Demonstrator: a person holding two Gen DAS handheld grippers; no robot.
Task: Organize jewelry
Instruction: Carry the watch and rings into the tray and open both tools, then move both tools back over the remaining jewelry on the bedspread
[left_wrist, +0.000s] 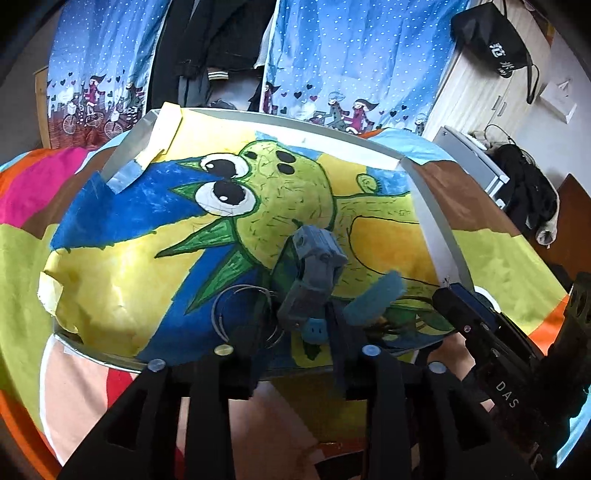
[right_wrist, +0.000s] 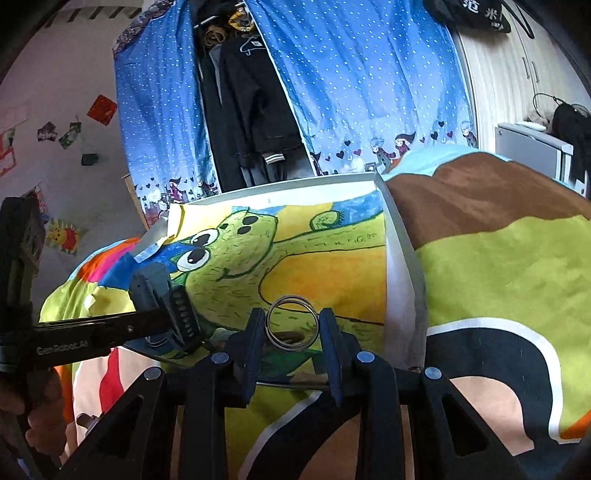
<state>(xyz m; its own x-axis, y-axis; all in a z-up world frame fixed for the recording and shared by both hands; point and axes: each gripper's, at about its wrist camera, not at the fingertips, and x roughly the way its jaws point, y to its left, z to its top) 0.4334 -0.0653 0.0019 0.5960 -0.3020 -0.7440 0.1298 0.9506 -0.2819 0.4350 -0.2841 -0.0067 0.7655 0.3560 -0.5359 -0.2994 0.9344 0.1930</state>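
Note:
A white shallow tray (left_wrist: 436, 229) (right_wrist: 402, 266), lined with a painted green cartoon creature, lies on a colourful bedspread. My left gripper (left_wrist: 297, 328) (right_wrist: 173, 314) is over the tray's near edge, closed around a grey-blue plastic clip-like piece (left_wrist: 314, 266) (right_wrist: 147, 284) that stands up between its fingers. Thin silver wire bangles (left_wrist: 243, 314) lie on the tray by its left finger. My right gripper (right_wrist: 291, 332) (left_wrist: 454, 302) holds a silver double-loop bangle (right_wrist: 291, 323) upright between its fingers. A blue fuzzy item (left_wrist: 373, 299) and a small blue charm (left_wrist: 314, 328) lie between the two grippers.
The patterned bedspread (right_wrist: 498, 258) surrounds the tray. Behind hang a blue dotted curtain (right_wrist: 351, 92) and dark clothes (right_wrist: 251, 92). A white cabinet (left_wrist: 480, 92) and a dark bag (left_wrist: 528, 192) are at the right. A person's hand (right_wrist: 40, 413) grips the left tool.

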